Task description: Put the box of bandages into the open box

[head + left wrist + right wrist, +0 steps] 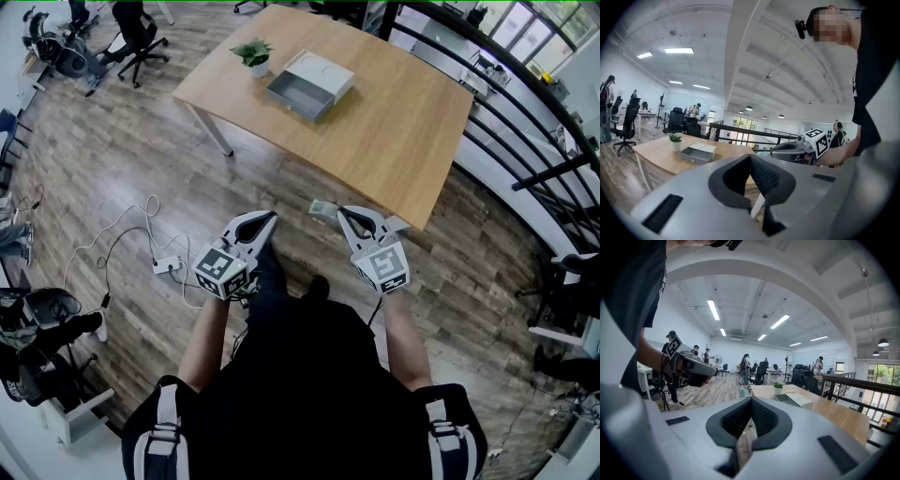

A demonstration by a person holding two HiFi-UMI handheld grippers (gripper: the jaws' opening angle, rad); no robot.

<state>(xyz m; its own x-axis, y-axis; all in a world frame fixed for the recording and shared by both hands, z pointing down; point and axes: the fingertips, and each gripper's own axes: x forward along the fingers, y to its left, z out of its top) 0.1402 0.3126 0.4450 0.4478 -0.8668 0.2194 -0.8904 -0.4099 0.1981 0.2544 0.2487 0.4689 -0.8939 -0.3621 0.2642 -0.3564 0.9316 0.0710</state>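
Observation:
The open box, a grey tray with a white lid leaning behind it, lies on the wooden table toward its far side. It also shows as the open box and the open box in the two gripper views. The small pale-green box of bandages rests at the table's near edge. My left gripper is held over the floor just left of it, shut and empty. My right gripper hovers right beside the bandage box, shut, with nothing between its jaws.
A small potted plant stands left of the open box. Cables and a power strip lie on the wood floor at left. Office chairs stand far left. A black railing runs along the right.

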